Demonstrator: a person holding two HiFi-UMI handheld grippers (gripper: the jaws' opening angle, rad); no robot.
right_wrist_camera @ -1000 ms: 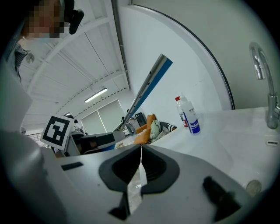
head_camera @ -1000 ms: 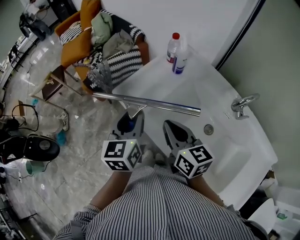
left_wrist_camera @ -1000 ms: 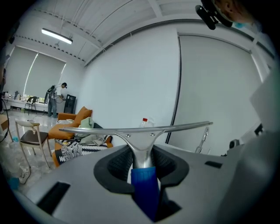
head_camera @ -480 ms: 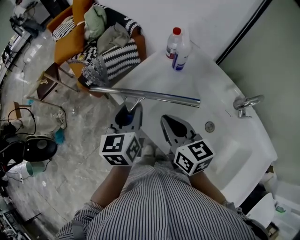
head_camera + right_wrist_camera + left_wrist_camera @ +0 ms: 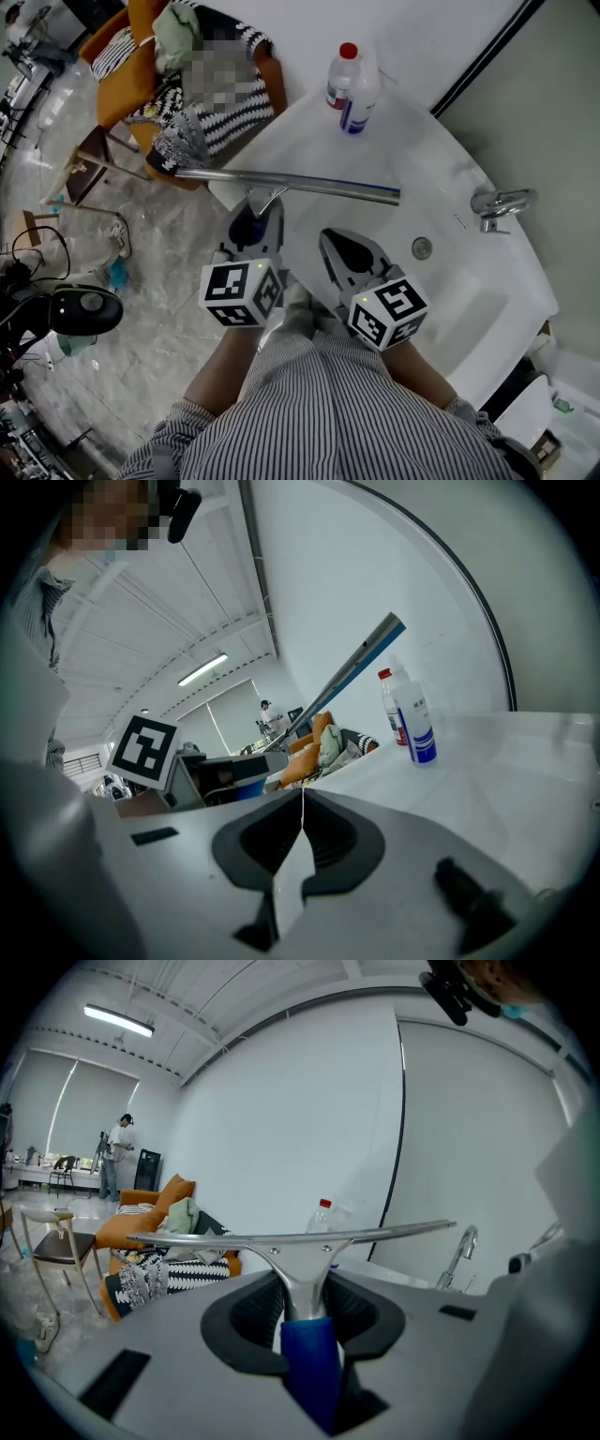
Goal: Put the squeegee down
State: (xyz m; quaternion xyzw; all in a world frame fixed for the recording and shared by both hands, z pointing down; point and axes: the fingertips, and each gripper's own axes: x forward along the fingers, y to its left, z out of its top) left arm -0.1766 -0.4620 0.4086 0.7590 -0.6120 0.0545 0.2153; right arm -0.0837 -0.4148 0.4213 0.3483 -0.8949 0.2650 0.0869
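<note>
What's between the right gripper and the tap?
The round drain in the white basin sits between right gripper and tap; the head view shows it.

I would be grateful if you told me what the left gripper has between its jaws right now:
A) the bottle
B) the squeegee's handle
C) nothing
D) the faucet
B: the left gripper view shows the left gripper clamped on the blue handle of the squeegee, with its metal bar out in front, while the bottle stands apart, untouched.
</note>
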